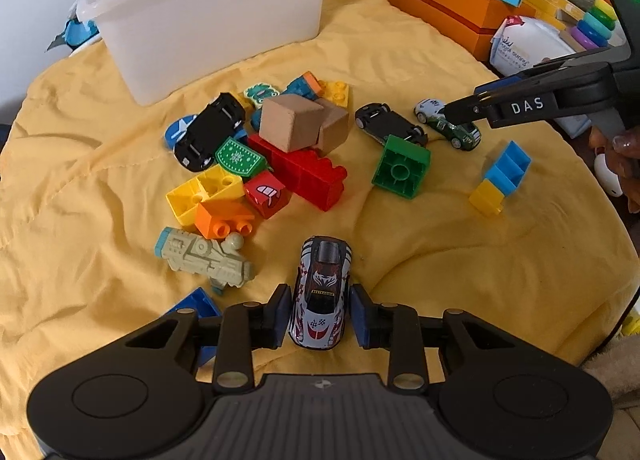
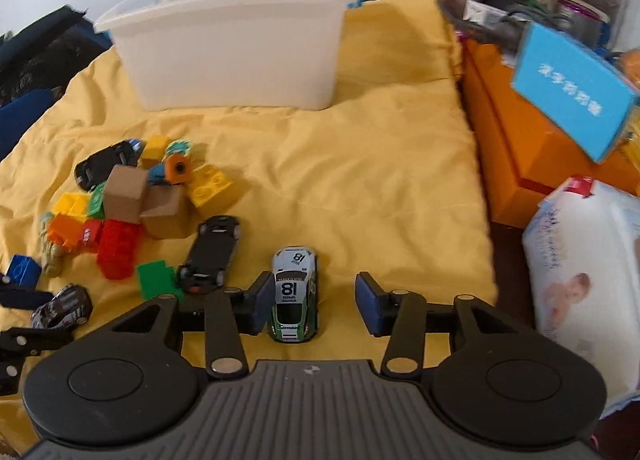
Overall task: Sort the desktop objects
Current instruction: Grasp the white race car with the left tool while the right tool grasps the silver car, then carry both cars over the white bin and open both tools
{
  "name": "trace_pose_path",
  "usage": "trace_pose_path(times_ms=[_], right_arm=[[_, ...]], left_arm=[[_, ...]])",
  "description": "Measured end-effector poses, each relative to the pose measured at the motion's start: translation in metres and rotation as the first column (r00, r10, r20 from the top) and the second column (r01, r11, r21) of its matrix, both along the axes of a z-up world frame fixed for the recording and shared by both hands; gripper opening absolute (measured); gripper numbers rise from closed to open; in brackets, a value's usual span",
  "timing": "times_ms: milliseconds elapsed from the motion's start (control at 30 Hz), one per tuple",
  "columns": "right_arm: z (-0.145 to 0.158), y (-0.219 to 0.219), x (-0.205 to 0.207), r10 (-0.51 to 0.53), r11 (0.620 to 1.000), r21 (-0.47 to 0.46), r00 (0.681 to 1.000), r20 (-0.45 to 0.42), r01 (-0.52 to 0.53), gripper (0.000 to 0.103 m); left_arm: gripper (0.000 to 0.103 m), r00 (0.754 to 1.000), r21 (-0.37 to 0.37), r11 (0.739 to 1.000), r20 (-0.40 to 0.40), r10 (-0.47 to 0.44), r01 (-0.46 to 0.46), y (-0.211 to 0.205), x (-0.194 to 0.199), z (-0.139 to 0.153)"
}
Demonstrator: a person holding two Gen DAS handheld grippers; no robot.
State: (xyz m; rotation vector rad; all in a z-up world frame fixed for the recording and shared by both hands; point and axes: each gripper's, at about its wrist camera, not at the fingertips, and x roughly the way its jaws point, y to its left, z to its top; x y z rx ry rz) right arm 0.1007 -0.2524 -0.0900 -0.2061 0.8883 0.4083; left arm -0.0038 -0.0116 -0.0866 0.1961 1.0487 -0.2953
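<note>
Spread over a rumpled yellow cloth (image 1: 400, 227), with the white bin (image 1: 208, 19) standing at the far edge, well apart from both cars in hand. Between bin and grippers, a heap of plastic bricks, two wooden cubes (image 1: 304, 121) and overturned black cars (image 1: 210, 131); best left undisturbed for now. Left gripper (image 1: 320, 314) down at the cloth, released, blue pads flanking the white racing car (image 1: 322, 292) with slim gaps on either side, not yet clamped. Right gripper (image 2: 316, 302) likewise released, straddling the green and white car (image 2: 295, 294), off-centre: left pad just beside the door, right pad well clear. Worth shifting that gripper slightly to its left before closing, so both pads meet the body together and the car does not skid or turn. Squeeze across the doors, low, rather than on the wheels. Close gently, since small metal cars roll readily on soft folds. Lift straight up before travelling, clear of the green brick (image 1: 401, 165) and the upturned black car (image 2: 212, 254) close by.
</note>
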Motion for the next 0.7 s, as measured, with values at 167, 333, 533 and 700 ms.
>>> trace_pose_path(times_ms=[167,333,533,700], right_arm=[[-0.004,0.006,0.000,0.037,0.999,0.017,0.999,-0.022,-0.036,0.048],[-0.019,0.010,0.003,0.013,1.000,-0.018,0.999,-0.050,-0.014,0.033],[-0.006,0.002,-0.004,0.012,1.000,-0.008,0.999,-0.050,-0.012,0.033],[0.022,0.005,-0.001,0.030,1.000,0.010,1.000,0.007,-0.030,0.033]], left_arm=[[0.040,1.000,0.001,1.000,-0.007,0.004,-0.004,0.001,0.004,-0.002],[0.034,1.000,-0.027,1.000,-0.019,-0.009,0.008,0.003,0.006,-0.003],[0.033,0.998,-0.014,0.999,0.044,-0.038,0.039,0.002,0.003,0.018],[0.033,0.989,-0.056,0.998,0.151,0.008,0.001,0.014,0.022,0.061]])
